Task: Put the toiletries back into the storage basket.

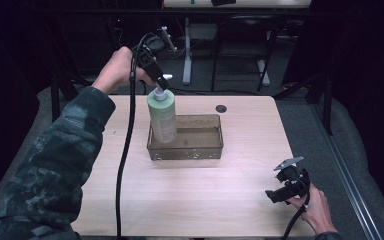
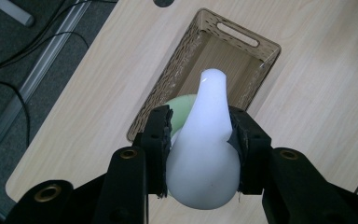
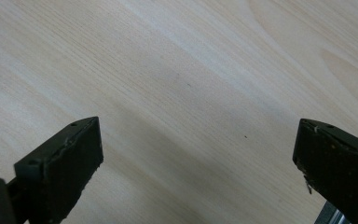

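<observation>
The left gripper (image 1: 161, 82), seen in the upper left of the high view, is clamped on the white pump head (image 2: 205, 154) of a pale green cylindrical plastic bottle (image 1: 162, 117). In the left gripper view, both black jaws press against the sides of the pump head at lower centre of the frame, with the nozzle pointing toward the top of the frame. A small part of the green bottle body (image 2: 182, 107) shows behind the left jaw.

In the high view, the bottle stands close to upright at the left end of a translucent brown rectangular plastic basket (image 1: 200, 150), which sits at the centre of the frame on the light wooden table (image 1: 200, 200). Whether the bottle base rests on the basket floor cannot be determined. In the left gripper view, the basket (image 2: 261, 56) runs toward the upper right of the frame and shows a slotted handle in its far end wall.

The right gripper (image 1: 282, 192) is at the lower right of the high view, held low over the table near its front right corner, well apart from the basket. In the right gripper view, its two jaws stand wide apart at the lower left and lower right of the frame, released, with bare tabletop (image 3: 177, 93) between them.
</observation>
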